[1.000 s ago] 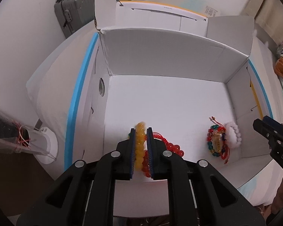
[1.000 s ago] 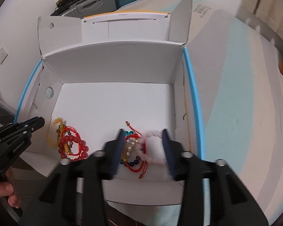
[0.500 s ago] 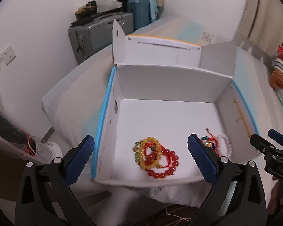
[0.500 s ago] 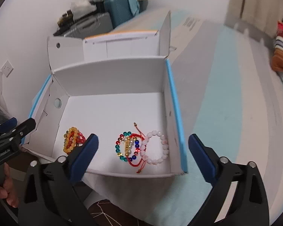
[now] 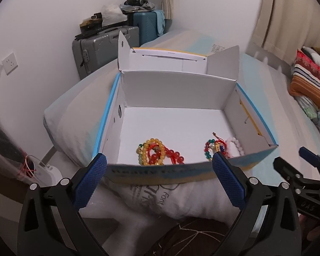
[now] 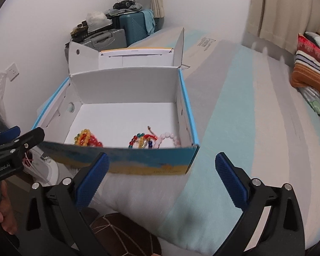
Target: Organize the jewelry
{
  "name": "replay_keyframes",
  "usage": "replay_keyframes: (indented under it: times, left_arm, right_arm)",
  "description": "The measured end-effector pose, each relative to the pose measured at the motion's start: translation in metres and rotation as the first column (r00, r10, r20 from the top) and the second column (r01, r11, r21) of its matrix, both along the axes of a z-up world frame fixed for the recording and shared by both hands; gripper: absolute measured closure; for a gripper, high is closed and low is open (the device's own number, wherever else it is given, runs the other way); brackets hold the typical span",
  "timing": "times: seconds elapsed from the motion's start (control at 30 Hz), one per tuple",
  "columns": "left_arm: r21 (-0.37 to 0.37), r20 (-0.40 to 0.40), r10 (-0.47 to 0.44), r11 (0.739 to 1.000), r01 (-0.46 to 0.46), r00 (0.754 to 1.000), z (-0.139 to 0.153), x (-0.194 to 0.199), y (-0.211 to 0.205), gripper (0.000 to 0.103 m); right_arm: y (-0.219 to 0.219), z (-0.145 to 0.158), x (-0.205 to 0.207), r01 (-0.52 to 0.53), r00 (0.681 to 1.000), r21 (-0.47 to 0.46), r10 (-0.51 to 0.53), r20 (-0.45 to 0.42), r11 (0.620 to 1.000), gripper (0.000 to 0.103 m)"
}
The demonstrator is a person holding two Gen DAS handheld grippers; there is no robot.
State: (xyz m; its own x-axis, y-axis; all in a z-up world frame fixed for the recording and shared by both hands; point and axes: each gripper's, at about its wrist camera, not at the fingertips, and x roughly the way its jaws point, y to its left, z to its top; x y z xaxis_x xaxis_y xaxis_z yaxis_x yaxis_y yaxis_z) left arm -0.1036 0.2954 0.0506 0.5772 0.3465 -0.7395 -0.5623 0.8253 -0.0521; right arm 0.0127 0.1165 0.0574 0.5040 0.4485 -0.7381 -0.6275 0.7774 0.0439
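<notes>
Two heaps of beaded jewelry lie on the white floor of an open cardboard box, both close to its near wall. The left heap is a yellow bead bracelet tangled with a strand of larger red beads; the right heap holds a multicoloured bracelet with red cord and, touching it on the outer side, a pale pink bead bracelet. The two heaps lie apart, with bare box floor between them. The box has blue-edged side walls, its lid flaps stand up at the far side, and it rests on a bed with a pale blue and grey striped cover.

The left tongs hang in front of the box's near wall, spread wide with nothing between the blue pads. The right tongs are likewise spread wide and empty, also outside the box. Grey and teal suitcases stand by the far wall.
</notes>
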Motion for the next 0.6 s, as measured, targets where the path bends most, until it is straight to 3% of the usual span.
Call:
replay_keyframes:
  times: [0.23, 0.6]
  left_arm:
    - [-0.015, -0.01, -0.02, 1.0, 0.02, 1.0, -0.008, -0.006, -0.013, 0.006]
    - [-0.01, -0.016, -0.016, 1.0, 0.016, 1.0, -0.012, -0.008, -0.012, 0.006]
  right_arm:
    - [0.0, 0.002, -0.011, 0.004, 0.999, -0.014, -0.004, 0.049, 1.0, 0.007]
    - [0.0, 0.0, -0.009, 0.007, 0.999, -0.016, -0.006, 0.034, 1.0, 0.007]
